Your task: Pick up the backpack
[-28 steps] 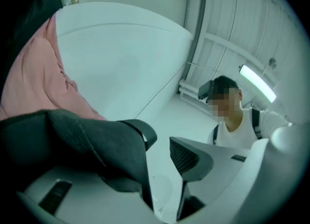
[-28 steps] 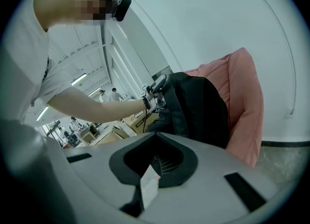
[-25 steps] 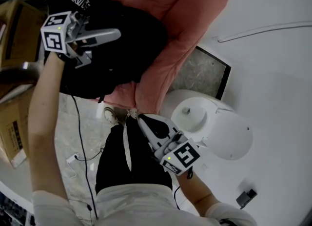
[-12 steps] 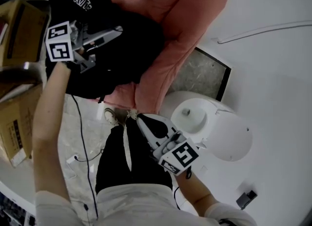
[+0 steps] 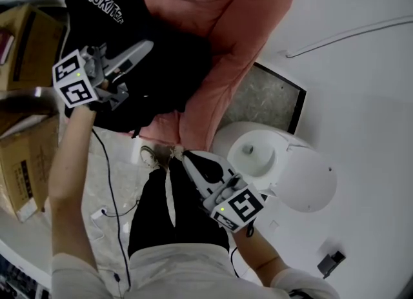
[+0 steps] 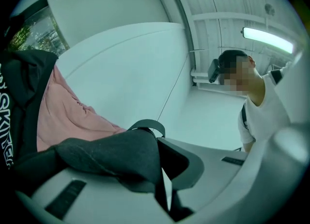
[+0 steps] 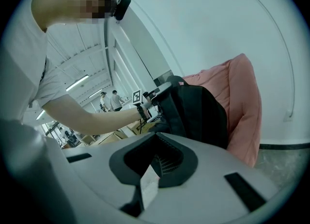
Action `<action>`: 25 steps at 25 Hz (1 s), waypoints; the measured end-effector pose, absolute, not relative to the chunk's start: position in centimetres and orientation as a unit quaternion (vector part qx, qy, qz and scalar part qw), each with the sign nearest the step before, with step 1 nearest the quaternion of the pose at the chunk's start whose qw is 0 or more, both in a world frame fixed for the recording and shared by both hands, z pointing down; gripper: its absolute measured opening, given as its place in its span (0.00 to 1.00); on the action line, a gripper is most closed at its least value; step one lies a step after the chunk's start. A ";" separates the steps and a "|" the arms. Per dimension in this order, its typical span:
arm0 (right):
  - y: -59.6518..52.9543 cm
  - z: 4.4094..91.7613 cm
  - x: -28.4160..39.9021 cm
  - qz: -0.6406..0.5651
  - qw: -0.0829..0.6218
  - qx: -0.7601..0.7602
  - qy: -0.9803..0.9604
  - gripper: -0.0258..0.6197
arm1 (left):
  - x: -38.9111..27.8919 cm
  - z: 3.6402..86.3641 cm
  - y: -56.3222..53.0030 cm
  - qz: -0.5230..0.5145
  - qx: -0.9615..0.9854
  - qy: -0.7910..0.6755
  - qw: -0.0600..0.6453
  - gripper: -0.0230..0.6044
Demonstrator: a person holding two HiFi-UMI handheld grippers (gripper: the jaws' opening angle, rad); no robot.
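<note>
We log the left gripper (image 5: 143,50) at the upper left of the head view. Its jaws have just been closing and now pinch a dark fold of the black backpack (image 5: 169,65). The backpack lies on the pink armchair (image 5: 248,26) at top centre. The right gripper (image 5: 189,157) is at lower centre, jaws together, empty, not touching the backpack.

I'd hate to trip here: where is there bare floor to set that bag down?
Bare: the grey floor patch between pink chair and round white unit. The white expanse right may be wall. Left is crowded: boxes, cable.
</note>
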State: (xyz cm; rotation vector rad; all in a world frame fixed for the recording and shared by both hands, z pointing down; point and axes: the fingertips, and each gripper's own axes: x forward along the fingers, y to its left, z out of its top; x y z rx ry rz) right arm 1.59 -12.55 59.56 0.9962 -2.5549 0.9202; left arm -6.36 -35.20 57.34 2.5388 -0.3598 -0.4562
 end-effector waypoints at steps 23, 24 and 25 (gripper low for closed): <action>-9.0 54.8 3.0 0.262 0.112 0.384 -0.878 0.07 | -7.4 54.1 -24.7 -0.146 0.938 -0.186 0.255 0.07; -9.0 54.6 3.1 0.259 0.112 0.387 -0.878 0.07 | -7.5 53.9 -24.7 -0.150 0.936 -0.184 0.259 0.07; -8.9 54.3 3.3 0.256 0.111 0.390 -0.877 0.07 | -7.6 53.7 -24.7 -0.156 0.934 -0.184 0.264 0.07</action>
